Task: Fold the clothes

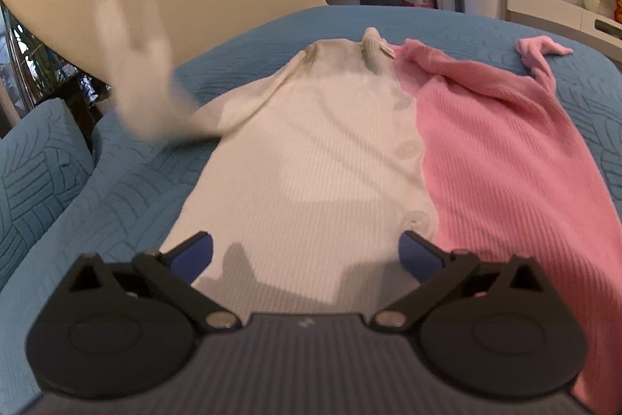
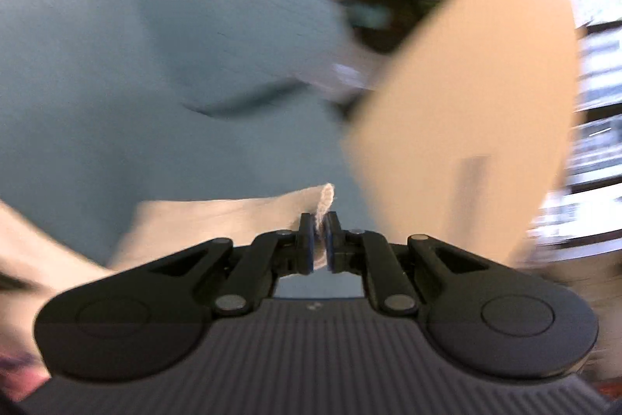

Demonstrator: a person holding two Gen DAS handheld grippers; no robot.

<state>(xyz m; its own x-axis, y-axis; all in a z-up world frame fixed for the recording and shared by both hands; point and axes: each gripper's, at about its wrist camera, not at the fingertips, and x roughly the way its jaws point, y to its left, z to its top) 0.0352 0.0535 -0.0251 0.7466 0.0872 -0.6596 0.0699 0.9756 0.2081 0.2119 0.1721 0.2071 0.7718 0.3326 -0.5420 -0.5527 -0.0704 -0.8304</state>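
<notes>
The cream-and-pink cardigan [image 1: 350, 142] lies flat on the blue quilted bed [image 1: 116, 181], buttoned side up, body spread and not yet folded. The right gripper [image 2: 319, 240] has its jaws clamped on the cuff of the cream sleeve [image 2: 233, 216], lifted off the bed and blurred in the left wrist view. The left gripper [image 1: 307, 255] hovers above the hem, jaws wide apart, holding nothing. The pink sleeve [image 1: 540, 53] still lies out. I'd say the folding has barely begun: both sleeves and the body remain.
</notes>
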